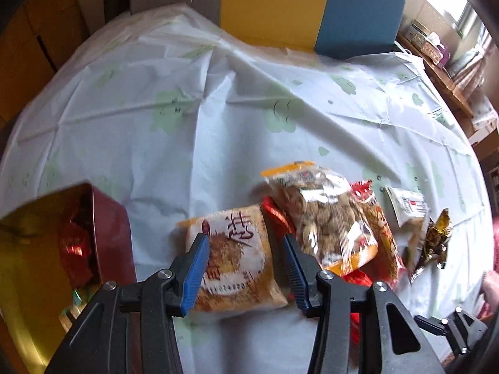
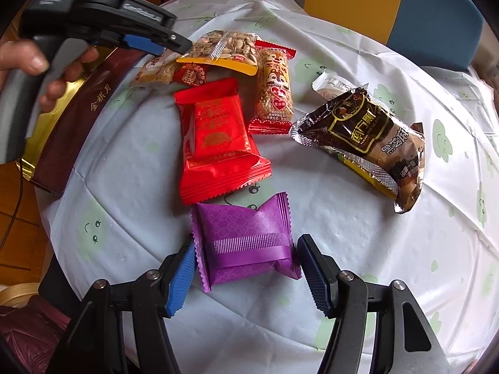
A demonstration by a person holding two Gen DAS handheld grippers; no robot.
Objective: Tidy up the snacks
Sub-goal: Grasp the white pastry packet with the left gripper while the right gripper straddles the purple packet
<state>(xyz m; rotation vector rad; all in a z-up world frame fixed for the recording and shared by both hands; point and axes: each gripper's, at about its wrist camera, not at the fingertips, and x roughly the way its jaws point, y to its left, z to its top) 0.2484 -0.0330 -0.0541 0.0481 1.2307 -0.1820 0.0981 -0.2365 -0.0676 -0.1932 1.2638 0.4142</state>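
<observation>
The box wall [image 2: 93,106] reads 金桂月. The dark packet [image 2: 368,143] shows 南方黑. The red bar [image 2: 274,90] carries a 八 in a heart.

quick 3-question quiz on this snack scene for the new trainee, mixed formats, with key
1. True or false: the purple packet lies between the right gripper fingers.
2. Which packet lies between the left gripper fingers? A) peanut bag B) orange-and-white packet C) dark brown packet
3. Fill in: the box seen in the left wrist view already holds a ____ foil-wrapped snack.

Key: 1 true; 2 B; 3 red
</observation>
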